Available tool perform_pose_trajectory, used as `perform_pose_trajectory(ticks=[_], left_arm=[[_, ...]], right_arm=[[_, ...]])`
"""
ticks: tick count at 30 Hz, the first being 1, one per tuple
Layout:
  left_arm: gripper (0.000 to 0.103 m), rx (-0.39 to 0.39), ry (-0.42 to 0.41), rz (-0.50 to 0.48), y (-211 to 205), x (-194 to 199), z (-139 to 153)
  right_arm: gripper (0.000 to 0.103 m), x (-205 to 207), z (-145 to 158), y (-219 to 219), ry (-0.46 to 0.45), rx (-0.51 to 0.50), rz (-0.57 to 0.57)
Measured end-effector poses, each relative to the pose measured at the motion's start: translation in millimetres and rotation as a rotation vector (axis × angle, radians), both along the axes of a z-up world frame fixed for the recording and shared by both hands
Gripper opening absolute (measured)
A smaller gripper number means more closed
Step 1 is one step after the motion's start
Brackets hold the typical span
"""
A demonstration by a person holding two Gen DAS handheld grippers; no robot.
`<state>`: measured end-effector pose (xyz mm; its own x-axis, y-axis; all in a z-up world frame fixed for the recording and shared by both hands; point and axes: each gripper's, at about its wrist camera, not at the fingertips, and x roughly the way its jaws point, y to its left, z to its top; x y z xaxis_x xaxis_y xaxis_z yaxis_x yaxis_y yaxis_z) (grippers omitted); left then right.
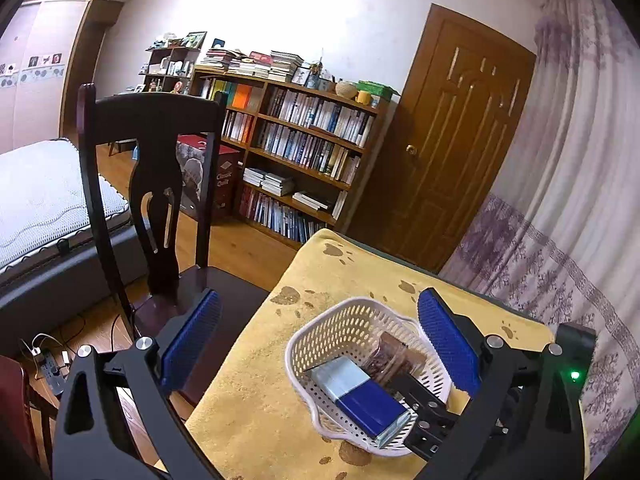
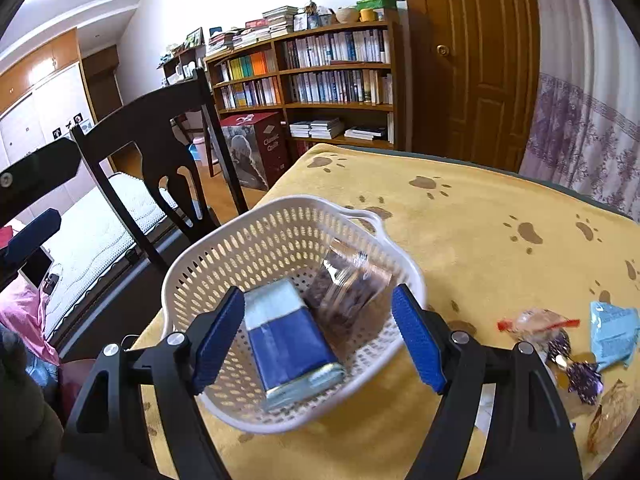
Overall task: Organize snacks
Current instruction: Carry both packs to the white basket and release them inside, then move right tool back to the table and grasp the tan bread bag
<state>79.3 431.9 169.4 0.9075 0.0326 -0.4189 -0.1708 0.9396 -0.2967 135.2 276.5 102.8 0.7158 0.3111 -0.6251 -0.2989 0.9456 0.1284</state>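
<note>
A white perforated basket [image 2: 280,201] stands on the yellow paw-print cloth [image 2: 480,220]. Inside it lie a blue and silver snack pack [image 2: 288,344] and a clear packet of brown snacks [image 2: 348,288]. My right gripper [image 2: 318,340] is open just above the basket's near side, with its blue pads on either side of the two packs and nothing held. My left gripper [image 1: 320,340] is also open and empty, hovering over the basket [image 1: 352,302] from the left; the blue pack [image 1: 360,396] and the clear packet [image 1: 388,356] show below it.
Loose snacks lie on the cloth to the right: a clear wrapper with red ties [image 2: 536,324], a light blue packet [image 2: 612,332], a purple candy [image 2: 584,376]. A dark wooden chair [image 1: 152,160] stands at the table's left edge. Bookshelves, a door and a curtain are behind.
</note>
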Motion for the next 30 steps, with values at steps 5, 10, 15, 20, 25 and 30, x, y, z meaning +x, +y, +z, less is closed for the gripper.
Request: perform_pose_trajectory(ticks=[5, 10, 15, 20, 25, 30], left_arm=[[0.100, 0.030, 0.003, -0.028, -12.4, 0.9, -0.4], [0.100, 0.033, 0.011, -0.054, -19.4, 3.5, -2.5], [0.100, 0.050, 0.022, -0.071, -27.4, 5.5, -4.7], [0.100, 0.065, 0.026, -0.088, -34.6, 5.4, -4.5], [0.100, 0.073, 0.030, -0.098, -39.3, 5.9, -6.0], [0.100, 0.086, 0.040, -0.114, -48.2, 7.2, -8.4]], right_arm=[[0.076, -12.1, -0.1, -21.4, -0.007, 0.003, -0.034], [0.076, -22.3, -9.2, -53.5, 0.009, 0.011, -0.092], [0.076, -34.1, -22.1, -86.8, 0.031, 0.017, -0.171], [0.079, -46.4, -26.3, -123.8, 0.017, -0.009, -0.262], [0.079, -64.4, -26.8, -168.0, -0.015, -0.055, -0.379], [0.080, -85.7, -33.6, -210.4, -0.038, -0.092, -0.510]])
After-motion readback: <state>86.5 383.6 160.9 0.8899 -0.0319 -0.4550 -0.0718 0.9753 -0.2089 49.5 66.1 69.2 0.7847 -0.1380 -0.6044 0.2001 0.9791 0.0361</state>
